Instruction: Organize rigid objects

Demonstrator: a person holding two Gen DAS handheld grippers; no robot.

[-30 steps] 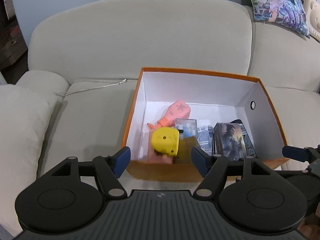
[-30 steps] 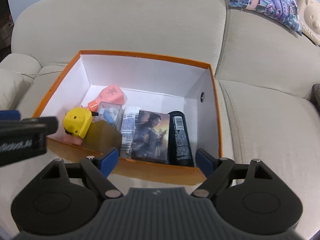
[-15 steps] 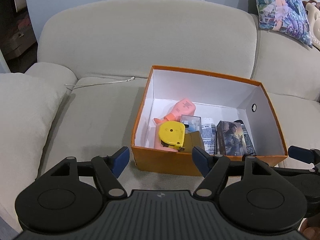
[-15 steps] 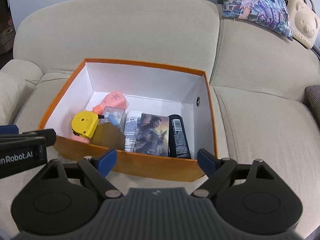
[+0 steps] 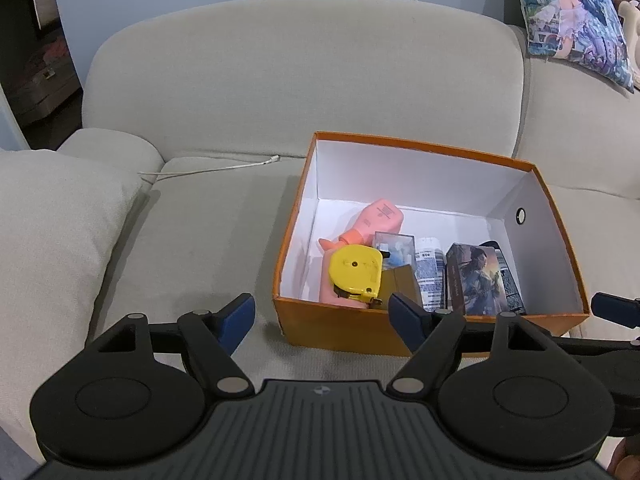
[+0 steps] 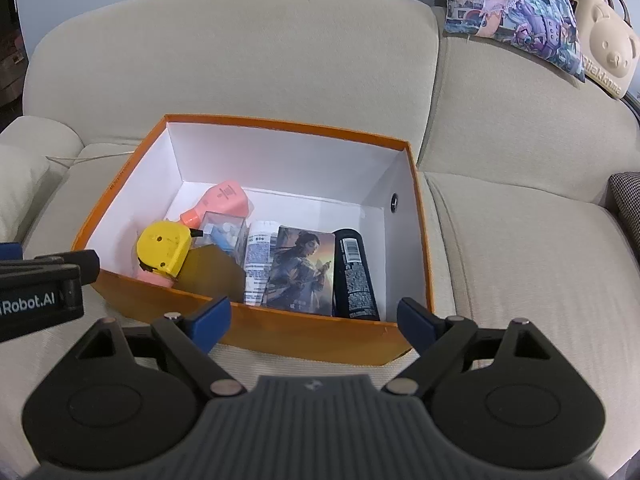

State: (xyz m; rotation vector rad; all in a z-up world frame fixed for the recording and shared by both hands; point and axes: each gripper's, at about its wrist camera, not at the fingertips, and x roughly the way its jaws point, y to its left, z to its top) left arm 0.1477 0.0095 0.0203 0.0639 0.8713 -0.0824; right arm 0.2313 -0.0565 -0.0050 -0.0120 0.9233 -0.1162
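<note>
Fingers of the left gripper (image 5: 322, 314) were spreading wider with nothing between them, poised before the near wall of an orange box (image 5: 344, 330) on a grey sofa (image 5: 200, 216). The right gripper (image 6: 314, 320) stood open and empty at the same wall. Inside the box lay a yellow tape measure (image 6: 163, 249), a pink bottle (image 6: 224, 200), a clear case (image 6: 224, 230), a white tube (image 6: 259, 264) with print too small to read, a picture card box (image 6: 302, 268) and a black bottle (image 6: 354, 276) bearing a barcode. Only the right view showed the lettering "Robot.AI" on the other gripper's side, plus a bear-shaped bag (image 6: 608, 46) beside a printed cushion (image 6: 516, 4). Only the left view caught a white cable (image 5: 212, 169) on the seat.
</note>
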